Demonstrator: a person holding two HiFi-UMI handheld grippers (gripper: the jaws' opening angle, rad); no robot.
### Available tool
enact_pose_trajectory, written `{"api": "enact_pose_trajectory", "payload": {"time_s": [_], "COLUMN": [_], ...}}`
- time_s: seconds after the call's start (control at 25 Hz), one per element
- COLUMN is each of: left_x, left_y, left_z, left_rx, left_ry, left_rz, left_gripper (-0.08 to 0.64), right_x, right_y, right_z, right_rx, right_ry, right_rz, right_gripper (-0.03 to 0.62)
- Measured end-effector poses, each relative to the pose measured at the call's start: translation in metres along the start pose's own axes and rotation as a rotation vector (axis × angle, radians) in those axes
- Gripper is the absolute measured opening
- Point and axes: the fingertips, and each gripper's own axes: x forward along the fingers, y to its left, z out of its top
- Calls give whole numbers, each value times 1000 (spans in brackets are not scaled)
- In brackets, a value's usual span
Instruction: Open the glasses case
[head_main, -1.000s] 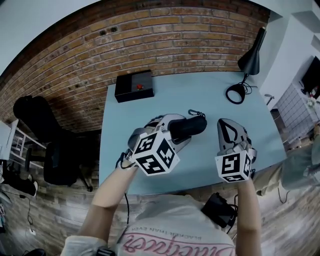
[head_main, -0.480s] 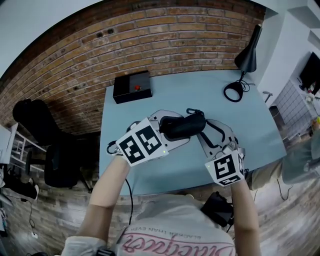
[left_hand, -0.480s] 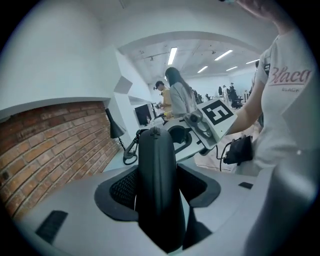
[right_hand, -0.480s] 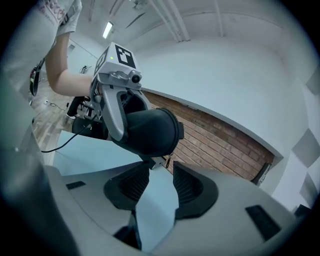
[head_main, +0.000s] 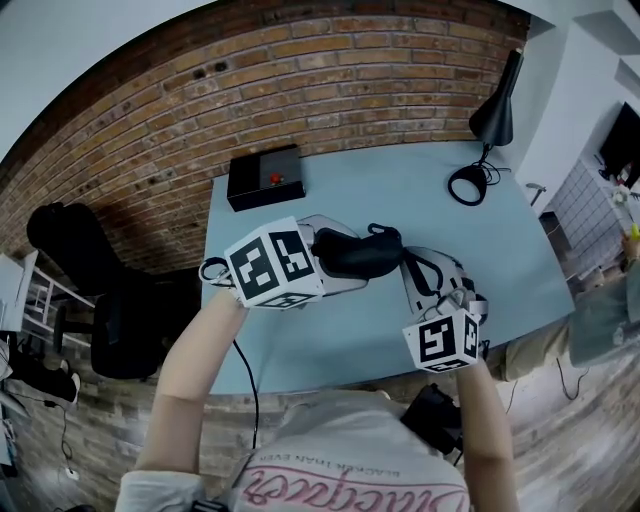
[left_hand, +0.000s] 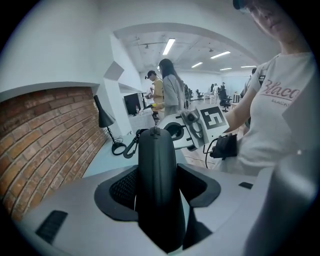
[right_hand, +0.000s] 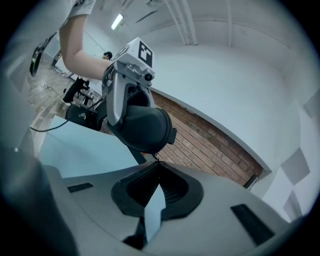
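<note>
Black case sits gripped tight between the left fingers, its long side pointing straight away from them and lying left to right over the desk. The right fingers have just snapped closed at the case's far end. I cannot tell if they pinch anything there.

The glasses case is held over the middle of the surface, between the jaws of the left gripper, which is set to its left. The right gripper is set at the case's right end — tip just beside it. A box is placed at the far left corner, a lamp at the far right. A brick wall is ranged behind.
</note>
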Motion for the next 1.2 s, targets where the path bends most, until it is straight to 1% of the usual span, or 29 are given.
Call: {"api": "enact_pose_trajectory", "payload": {"time_s": [0.08,0.2,0.4,0.56,0.68,0.76,0.84,0.92,1.08,1.2], "left_x": [3,7,19,28,30,31,31,31,28,25], "left_y": [0,1,5,8,13,14,13,14,22,25], "left_z": [-2,-5,-17,-26,-25,-21,-15,-8,2,12], "left_rx": [-15,-26,-2,23,27,31,32,43,142,172], "left_ry": [16,46,143,217,231,213,159,97,26,-38], "left_rz": [-4,2,42,71,87,91,90,107,202,250], "left_gripper": [247,245,245,245,244,244,245,250,253,253], "right_x": [-1,-2,-4,-4,-3,-3,-4,-5,-5,-7], "right_y": [-1,-3,-11,-12,-16,-19,-22,-26,-33,-40], "right_z": [-3,-6,-3,4,5,6,5,6,10,11], "right_rx": [-74,-128,-179,-277,-354,-375,-345,-307,-263,-204], "right_ry": [17,39,48,51,67,76,74,65,56,47], "right_rz": [-29,-49,-66,-80,-96,-104,-104,-108,-119,-133], "right_gripper": [17,18,18,18,18,18,18,17,17,17]}}
